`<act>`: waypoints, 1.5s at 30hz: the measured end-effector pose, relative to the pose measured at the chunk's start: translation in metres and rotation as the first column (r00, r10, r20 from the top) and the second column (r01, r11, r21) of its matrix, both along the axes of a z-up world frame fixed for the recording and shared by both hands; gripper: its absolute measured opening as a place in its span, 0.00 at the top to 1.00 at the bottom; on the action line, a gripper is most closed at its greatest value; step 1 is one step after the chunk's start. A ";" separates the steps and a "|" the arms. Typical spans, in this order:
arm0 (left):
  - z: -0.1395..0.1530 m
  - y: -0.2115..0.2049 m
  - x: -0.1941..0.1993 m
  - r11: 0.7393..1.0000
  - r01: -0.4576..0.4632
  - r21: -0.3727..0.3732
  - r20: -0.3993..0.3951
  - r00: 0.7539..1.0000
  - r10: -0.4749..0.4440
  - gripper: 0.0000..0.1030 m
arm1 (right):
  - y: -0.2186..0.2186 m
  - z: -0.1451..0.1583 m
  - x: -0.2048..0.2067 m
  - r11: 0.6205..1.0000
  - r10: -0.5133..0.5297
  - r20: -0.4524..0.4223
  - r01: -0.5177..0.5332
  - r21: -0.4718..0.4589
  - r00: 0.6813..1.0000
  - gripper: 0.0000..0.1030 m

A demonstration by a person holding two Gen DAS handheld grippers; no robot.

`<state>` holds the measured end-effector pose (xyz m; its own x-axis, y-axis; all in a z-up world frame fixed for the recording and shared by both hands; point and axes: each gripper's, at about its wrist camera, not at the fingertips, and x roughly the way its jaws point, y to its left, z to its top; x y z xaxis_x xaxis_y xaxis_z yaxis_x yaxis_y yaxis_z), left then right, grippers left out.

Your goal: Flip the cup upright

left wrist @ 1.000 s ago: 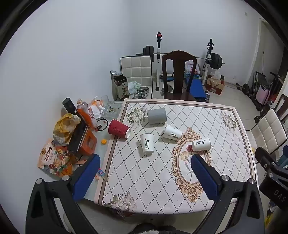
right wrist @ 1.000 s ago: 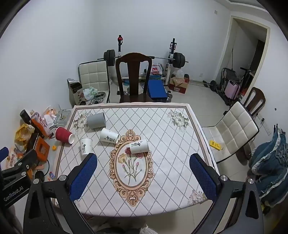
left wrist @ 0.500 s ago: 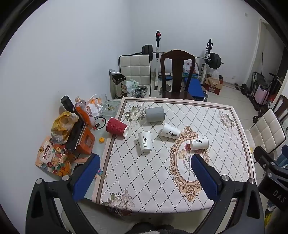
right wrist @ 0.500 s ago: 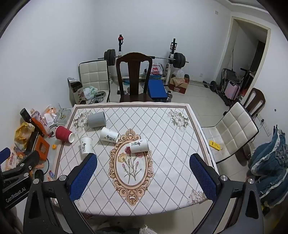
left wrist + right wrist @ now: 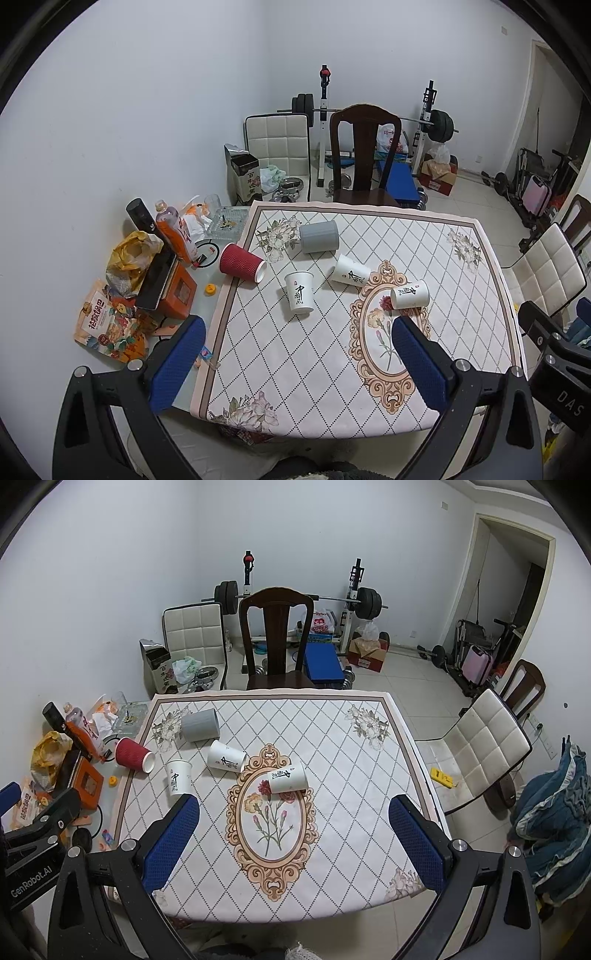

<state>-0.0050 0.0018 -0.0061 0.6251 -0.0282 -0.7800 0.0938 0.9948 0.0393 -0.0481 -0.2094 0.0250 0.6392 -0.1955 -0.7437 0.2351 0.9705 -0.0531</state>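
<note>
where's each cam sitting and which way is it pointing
Left wrist: on the left gripper, high over the table's near-left edge, looking down and forward at the cups and floor clutter; both open blue fingers show, plus the right gripper's body at far right.
Right wrist: on the right gripper, above the near edge further right, facing the chair; its open fingers show, plus the left gripper's body at far left.
Shared: table, all five cups, e.g. the red cup, weight rack.
</note>
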 end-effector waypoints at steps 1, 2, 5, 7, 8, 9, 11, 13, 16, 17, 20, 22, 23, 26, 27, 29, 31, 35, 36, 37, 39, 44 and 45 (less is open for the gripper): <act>0.000 0.000 0.000 1.000 -0.001 0.001 0.000 1.000 0.000 0.00 | 0.000 0.000 0.000 1.000 0.000 0.000 0.000 0.002 1.000 0.00; 0.000 0.000 0.000 1.000 0.000 0.000 0.000 1.000 0.000 0.00 | 0.000 0.000 0.000 1.000 0.000 0.000 0.000 0.002 1.000 0.00; 0.001 0.000 0.000 1.000 -0.001 0.000 0.000 1.000 0.001 0.00 | 0.000 0.000 0.001 1.000 0.000 0.000 0.000 0.000 1.000 0.00; 0.000 0.000 0.000 1.000 -0.001 0.000 0.001 1.000 0.001 0.00 | 0.000 0.000 0.001 1.000 0.000 0.000 0.000 -0.001 1.000 0.00; 0.000 0.000 0.000 1.000 -0.001 0.000 0.001 1.000 0.001 0.00 | 0.000 0.000 0.000 1.000 0.000 0.001 0.000 0.000 1.000 0.00; 0.000 0.000 0.000 1.000 -0.001 0.000 0.000 1.000 0.001 0.00 | 0.001 -0.001 0.000 1.000 0.000 0.001 0.000 0.001 1.000 0.00; 0.000 -0.001 0.000 1.000 0.000 0.001 0.001 1.000 0.000 0.00 | 0.001 -0.001 0.001 1.000 0.001 0.000 -0.001 -0.001 1.000 0.00; 0.000 0.000 0.000 1.000 -0.001 0.000 0.001 1.000 0.001 0.00 | -0.001 -0.001 0.001 1.000 -0.001 0.001 0.001 -0.001 1.000 0.00; 0.001 0.000 0.001 1.000 -0.001 -0.001 0.000 1.000 0.001 0.00 | 0.000 0.000 0.001 1.000 0.000 0.002 0.000 -0.001 1.000 0.00; 0.001 0.000 0.001 1.000 -0.001 -0.001 -0.001 1.000 0.001 0.00 | 0.000 -0.001 0.001 1.000 0.001 0.002 -0.001 -0.001 1.000 0.00; 0.002 0.000 0.002 1.000 -0.001 -0.001 0.001 1.000 0.001 0.00 | 0.007 0.003 0.002 1.000 0.002 0.001 -0.002 -0.002 1.000 0.00; 0.002 0.000 0.002 1.000 -0.001 -0.003 -0.001 1.000 0.001 0.00 | 0.007 0.003 0.002 1.000 0.002 0.001 -0.002 -0.003 1.000 0.00; 0.002 0.000 0.002 1.000 -0.001 -0.001 0.000 1.000 0.001 0.00 | 0.007 0.003 0.002 1.000 0.002 0.002 -0.002 -0.003 1.000 0.00; 0.001 0.000 0.002 1.000 0.002 0.000 -0.003 1.000 -0.002 0.00 | 0.008 0.004 0.002 1.000 0.003 0.000 -0.003 -0.002 1.000 0.00; 0.003 0.000 0.002 1.000 0.002 0.000 -0.003 1.000 -0.002 0.00 | 0.009 0.005 0.002 1.000 0.003 0.001 -0.003 -0.003 1.000 0.00; 0.004 0.000 0.004 1.000 0.005 0.003 -0.007 1.000 -0.005 0.00 | 0.008 0.004 0.003 1.000 0.003 -0.001 -0.003 0.000 1.000 0.00; 0.005 0.001 0.005 1.000 0.005 0.002 -0.008 1.000 -0.005 0.00 | 0.008 0.004 0.002 1.000 0.002 -0.001 -0.002 -0.001 1.000 0.00; 0.005 0.001 0.005 1.000 0.004 0.004 -0.007 1.000 -0.004 0.00 | 0.009 0.004 0.002 1.000 0.003 -0.001 -0.003 -0.002 1.000 0.00; 0.005 0.001 0.005 1.000 0.004 0.004 -0.007 1.000 -0.004 0.00 | 0.009 0.004 0.002 1.000 0.004 -0.002 -0.004 -0.002 1.000 0.00; 0.005 0.000 0.005 1.000 0.003 0.004 -0.005 1.000 -0.003 0.00 | 0.008 0.004 0.002 1.000 0.002 -0.001 -0.002 -0.001 1.000 0.00; 0.005 0.000 0.005 1.000 0.005 0.003 -0.005 1.000 -0.005 0.00 | 0.009 0.004 0.002 1.000 0.001 -0.001 -0.001 0.000 1.000 0.00; 0.005 0.000 0.005 1.000 0.006 0.002 -0.005 1.000 -0.006 0.00 | 0.007 0.003 0.002 1.000 0.002 -0.001 -0.002 -0.002 1.000 0.00; 0.005 0.000 0.005 1.000 0.006 0.004 -0.006 1.000 -0.006 0.00 | 0.008 0.004 0.001 1.000 0.002 -0.001 -0.002 -0.002 1.000 0.00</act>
